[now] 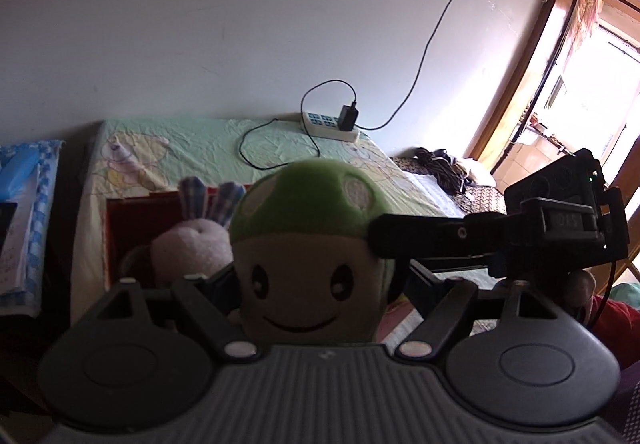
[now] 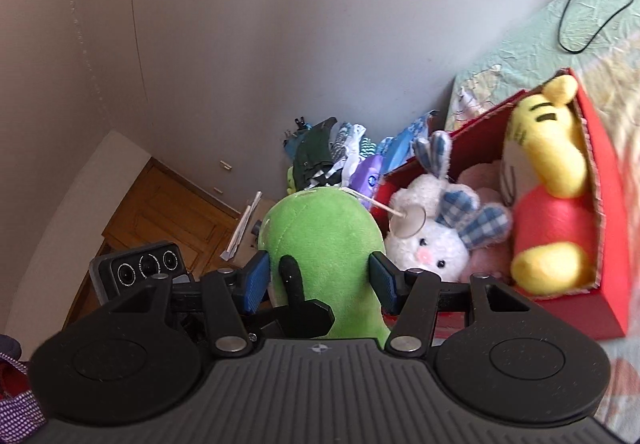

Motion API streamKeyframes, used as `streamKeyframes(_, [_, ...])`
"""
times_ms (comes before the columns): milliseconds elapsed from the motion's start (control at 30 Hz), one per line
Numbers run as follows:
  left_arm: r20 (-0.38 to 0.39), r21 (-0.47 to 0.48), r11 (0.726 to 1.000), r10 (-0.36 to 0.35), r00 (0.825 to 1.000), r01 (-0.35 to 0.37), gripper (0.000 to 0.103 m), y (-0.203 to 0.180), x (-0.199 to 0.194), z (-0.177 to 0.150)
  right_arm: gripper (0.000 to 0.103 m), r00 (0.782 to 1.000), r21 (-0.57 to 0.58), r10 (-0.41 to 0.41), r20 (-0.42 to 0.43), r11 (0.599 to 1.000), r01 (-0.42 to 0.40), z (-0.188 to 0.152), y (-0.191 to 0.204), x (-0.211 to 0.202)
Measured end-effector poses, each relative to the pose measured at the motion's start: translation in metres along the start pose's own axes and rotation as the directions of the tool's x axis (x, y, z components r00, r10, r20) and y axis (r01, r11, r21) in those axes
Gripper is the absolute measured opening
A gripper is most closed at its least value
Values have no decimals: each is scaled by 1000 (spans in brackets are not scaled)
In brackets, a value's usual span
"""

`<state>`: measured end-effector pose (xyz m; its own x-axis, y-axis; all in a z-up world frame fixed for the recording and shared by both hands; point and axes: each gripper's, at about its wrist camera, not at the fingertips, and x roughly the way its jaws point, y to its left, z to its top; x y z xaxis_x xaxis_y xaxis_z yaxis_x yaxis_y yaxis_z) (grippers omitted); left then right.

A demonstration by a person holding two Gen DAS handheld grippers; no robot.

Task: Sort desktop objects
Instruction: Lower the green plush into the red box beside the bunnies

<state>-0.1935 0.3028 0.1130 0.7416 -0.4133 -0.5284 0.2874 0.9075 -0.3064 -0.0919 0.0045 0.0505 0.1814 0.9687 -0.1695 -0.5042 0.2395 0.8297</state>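
Note:
A green mushroom plush toy [image 1: 308, 240] with a smiling face sits between my left gripper's [image 1: 316, 284] fingers, which press its sides. In the right wrist view the same green plush [image 2: 320, 256] sits between my right gripper's [image 2: 320, 280] blue-padded fingers [image 2: 256, 280], which touch both its sides. The left gripper's black finger crosses in front of the plush there. A red box [image 2: 600, 204] to the right holds a white rabbit plush [image 2: 428, 240], a pink plush and a yellow tiger plush [image 2: 548, 164]. The rabbit [image 1: 192, 244] and box [image 1: 116, 228] show behind the plush in the left view.
The box stands on a bed with a green cartoon sheet [image 1: 192, 152]. A white power strip [image 1: 332, 126] with a black charger and cable lies at the bed's far edge by the wall. Clothes and bags [image 2: 340, 160] are piled left of the box. A bright doorway [image 1: 580, 64] is at right.

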Motion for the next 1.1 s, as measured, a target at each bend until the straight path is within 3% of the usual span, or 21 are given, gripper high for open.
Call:
streamKeyframes(167, [24,19,995,93,995,-93,82,27,5,5,57,998,-53,52,-16,997,-53,12,1,41])
streamKeyframes(433, [21,32,987,157,987,-158,82,66,35,6,57,1000,-166,14,5,986,-13,20,2,91])
streamKeyframes(567, [5,53,982,183,983,-183,85,73,48,3,56,1000,-188,-11,8,982,13,19,-9,103])
streamKeyframes(800, [51,137,958,247,968,-251,91,71,53,6,53,998,-216,-43,36,975,49,17,-17,109])
streamKeyframes(1100, [26,135,958,253,967,-254,95,70,58,-5,52,994,-238,-78,72,967,93,15,-19,114])
